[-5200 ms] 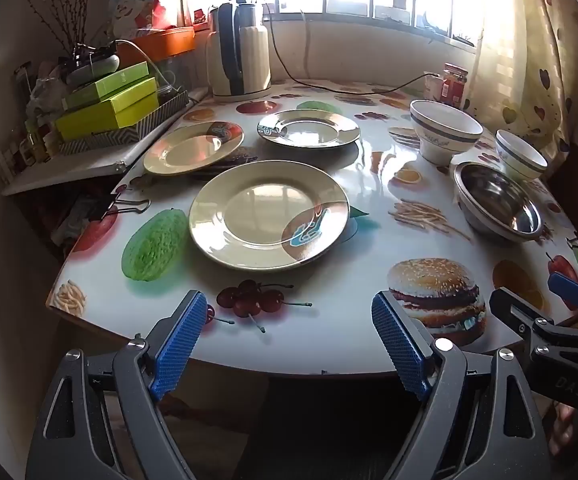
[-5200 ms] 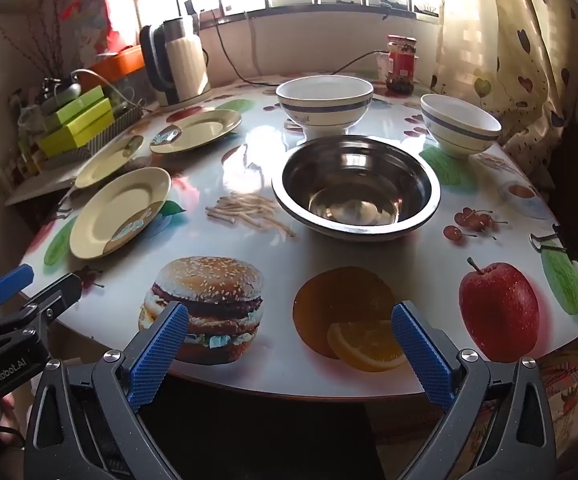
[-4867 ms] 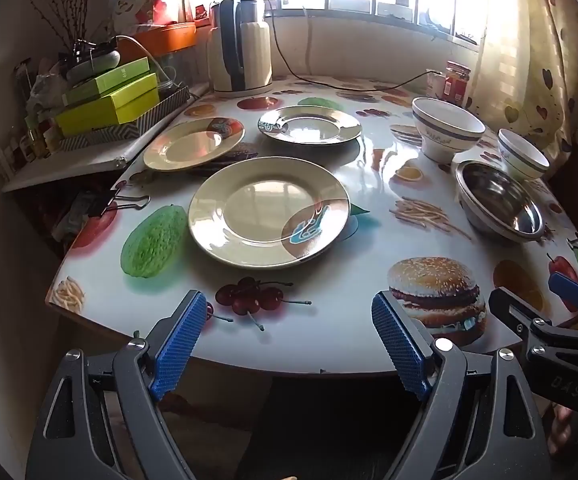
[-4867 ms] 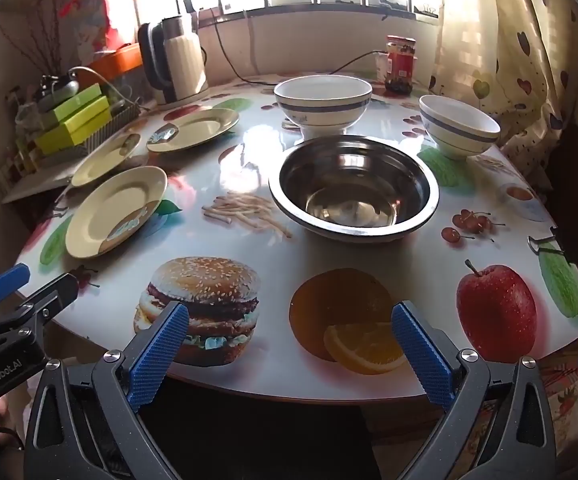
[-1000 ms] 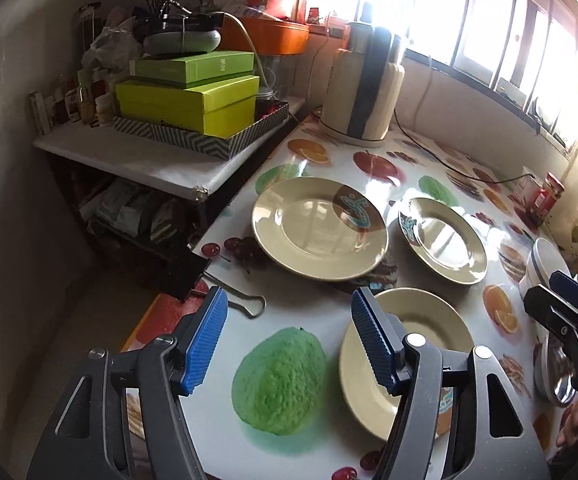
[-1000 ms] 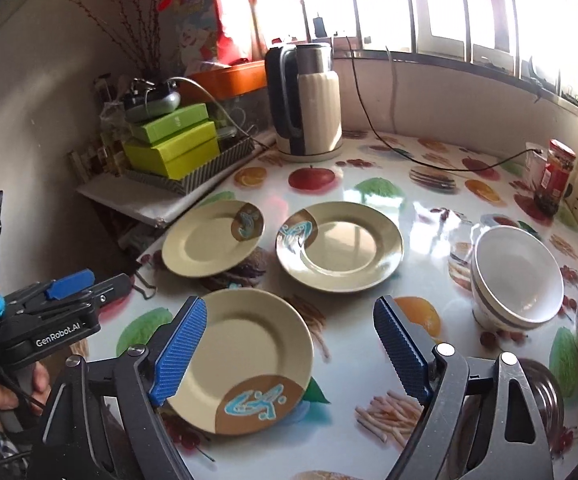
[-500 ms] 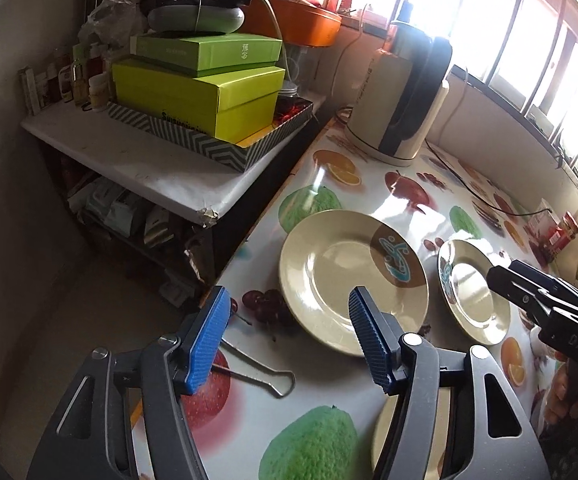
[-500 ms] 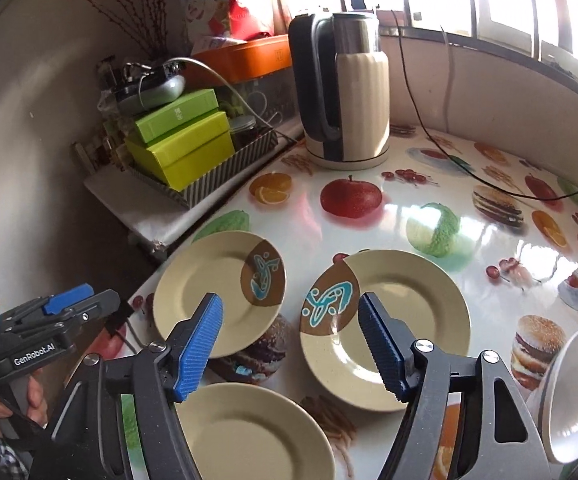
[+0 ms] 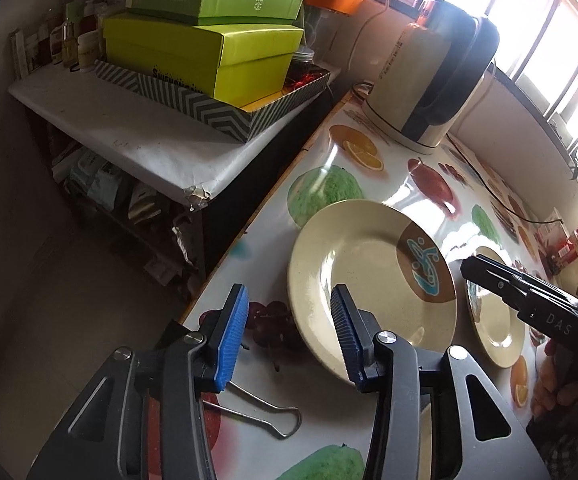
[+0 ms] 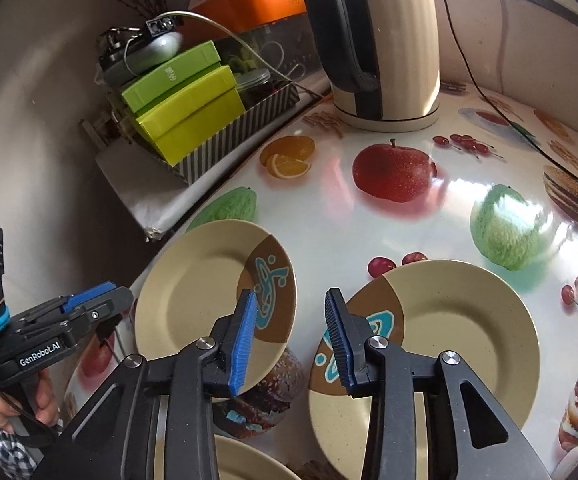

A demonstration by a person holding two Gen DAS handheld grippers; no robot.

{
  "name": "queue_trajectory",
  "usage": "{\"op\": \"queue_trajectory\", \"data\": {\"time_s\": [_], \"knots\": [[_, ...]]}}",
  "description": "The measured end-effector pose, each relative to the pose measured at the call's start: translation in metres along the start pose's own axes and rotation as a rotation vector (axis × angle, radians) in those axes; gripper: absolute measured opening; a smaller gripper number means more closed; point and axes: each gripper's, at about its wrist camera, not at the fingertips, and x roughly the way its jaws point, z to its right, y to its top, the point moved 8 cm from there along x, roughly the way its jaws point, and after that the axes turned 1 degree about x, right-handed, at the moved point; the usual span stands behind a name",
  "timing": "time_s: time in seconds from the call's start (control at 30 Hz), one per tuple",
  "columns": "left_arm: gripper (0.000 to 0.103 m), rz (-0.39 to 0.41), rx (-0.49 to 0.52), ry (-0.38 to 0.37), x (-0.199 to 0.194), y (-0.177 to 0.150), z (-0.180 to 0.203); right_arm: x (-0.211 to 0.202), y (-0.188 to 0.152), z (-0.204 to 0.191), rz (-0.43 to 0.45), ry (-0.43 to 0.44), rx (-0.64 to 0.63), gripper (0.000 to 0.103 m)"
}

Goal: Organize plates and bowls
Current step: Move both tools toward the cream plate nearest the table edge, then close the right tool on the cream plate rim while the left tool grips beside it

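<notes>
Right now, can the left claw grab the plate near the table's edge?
Probably yes. The left claw hangs over that plate's near rim, its jaws closing with nothing between them yet. Nothing blocks it; the right claw hovers off to the side.

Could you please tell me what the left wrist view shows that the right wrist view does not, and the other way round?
Only the left wrist view shows the binder clip on the table and the cluttered space under the side shelf. Only the right wrist view shows the printed red apple and the third plate at the bottom edge. Both show the kettle, the green boxes and the two plates: the left plate and the right plate.
</notes>
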Motion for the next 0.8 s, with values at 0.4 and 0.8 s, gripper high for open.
{"op": "queue_trajectory", "data": {"time_s": [0.4,0.8], "knots": [[0.037,-0.041,-0.033,-0.052,0.016,-0.005,0.002,0.023,0.000,0.004,-0.053,0.050,0.031,0.024],[0.023,-0.056,-0.044,-0.080,0.022,-0.008,0.005,0.030,-0.001,0.002,-0.071,0.085,0.056,0.016]]}}
